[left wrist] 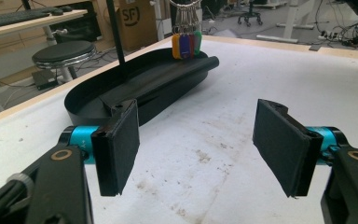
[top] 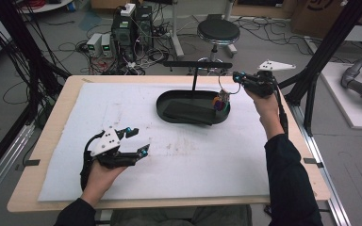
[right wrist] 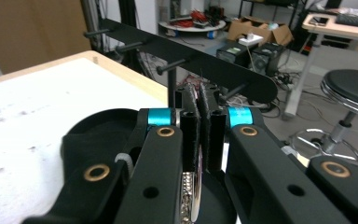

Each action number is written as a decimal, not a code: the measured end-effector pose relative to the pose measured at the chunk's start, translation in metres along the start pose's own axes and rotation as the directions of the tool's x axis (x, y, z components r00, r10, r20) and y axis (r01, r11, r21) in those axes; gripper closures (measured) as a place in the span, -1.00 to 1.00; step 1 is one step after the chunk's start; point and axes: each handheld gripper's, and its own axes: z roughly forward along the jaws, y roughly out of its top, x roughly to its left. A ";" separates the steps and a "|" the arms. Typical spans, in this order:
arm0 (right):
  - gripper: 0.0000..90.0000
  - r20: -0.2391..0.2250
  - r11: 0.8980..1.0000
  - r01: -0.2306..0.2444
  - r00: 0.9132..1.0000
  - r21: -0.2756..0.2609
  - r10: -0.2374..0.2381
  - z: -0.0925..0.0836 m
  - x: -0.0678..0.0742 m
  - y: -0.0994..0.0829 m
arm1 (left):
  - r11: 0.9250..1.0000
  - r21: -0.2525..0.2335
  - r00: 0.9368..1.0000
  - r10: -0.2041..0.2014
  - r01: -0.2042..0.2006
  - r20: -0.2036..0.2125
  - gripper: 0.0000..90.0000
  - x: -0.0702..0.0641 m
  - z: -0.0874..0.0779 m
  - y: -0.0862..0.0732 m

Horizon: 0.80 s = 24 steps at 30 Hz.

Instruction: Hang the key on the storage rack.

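round stool (top: 218,32) — floor cables (top: 70,47)

tray (top: 169,101): glossy black plastic | key ring (top: 223,87): shiny metal | table (top: 56,110): wood

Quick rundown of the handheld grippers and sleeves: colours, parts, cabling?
Both are black two-jaw units. The left gripper has flat black rectangular pads, cyan metal collars, brass-coloured pivot bushings, a white three-cornered top plate and a black trailing cable. The right gripper has the same build and plate. The person wears dark long sleeves.
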 end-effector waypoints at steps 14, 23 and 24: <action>0.97 0.041 0.999 -0.044 0.998 -0.013 0.045 0.013 -0.011 -0.008 | 1.000 -0.001 1.000 0.001 -0.001 -0.005 -0.30 0.000 -0.002 -0.001; 0.97 0.054 0.999 -0.052 0.997 -0.018 0.052 0.017 -0.014 -0.011 | 1.000 -0.004 1.000 -0.002 0.002 -0.003 -0.30 0.000 -0.003 -0.001; 0.97 0.054 0.998 -0.052 0.997 -0.020 0.053 0.017 -0.014 -0.011 | 1.000 -0.004 1.000 -0.004 0.004 -0.003 -0.30 0.000 -0.003 -0.001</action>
